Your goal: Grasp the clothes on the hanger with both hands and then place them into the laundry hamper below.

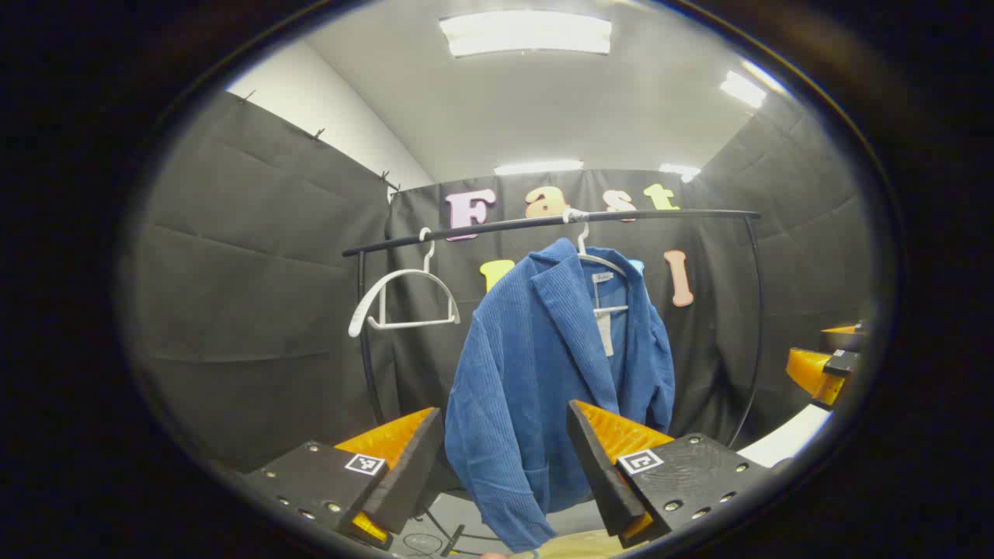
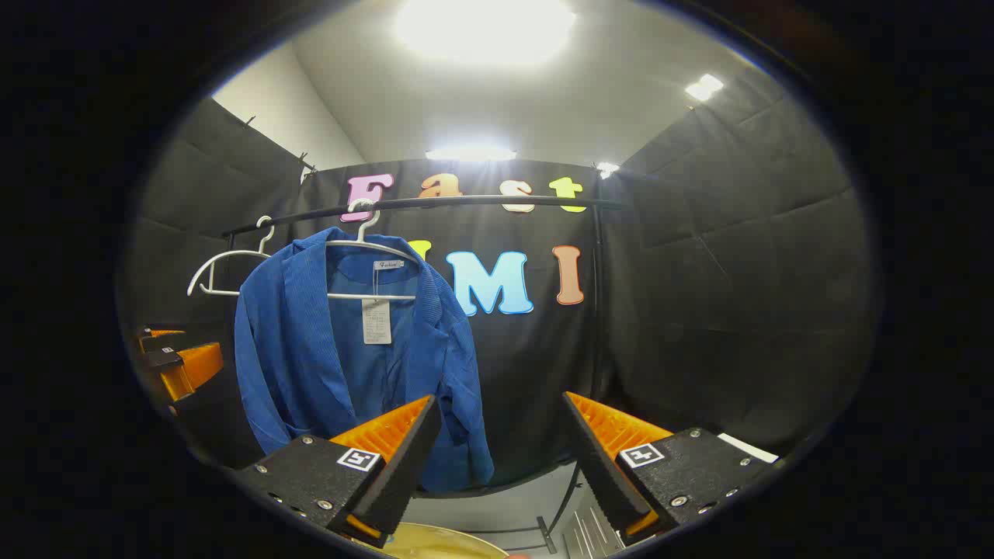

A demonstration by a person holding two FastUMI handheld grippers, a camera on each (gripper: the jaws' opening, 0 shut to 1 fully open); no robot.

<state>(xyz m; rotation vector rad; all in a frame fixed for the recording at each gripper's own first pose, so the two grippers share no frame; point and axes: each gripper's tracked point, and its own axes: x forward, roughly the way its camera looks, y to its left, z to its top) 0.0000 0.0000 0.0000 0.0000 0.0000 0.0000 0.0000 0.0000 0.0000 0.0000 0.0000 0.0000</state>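
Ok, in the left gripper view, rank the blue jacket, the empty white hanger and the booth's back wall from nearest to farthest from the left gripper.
1. Blue jacket, hanging straight ahead between the fingers.
2. Empty white hanger, up left on the rail.
3. Back wall, behind the rail.

Right tool spread wide, short of the blue jacket hanging on its hanger.

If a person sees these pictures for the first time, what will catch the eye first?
First the blue corduroy jacket, hanging open on a white hanger from the black clothes rail. Beside it on the rail hangs an empty white hanger. Both the left hand-held gripper and the right hand-held gripper are open, apart from the jacket.
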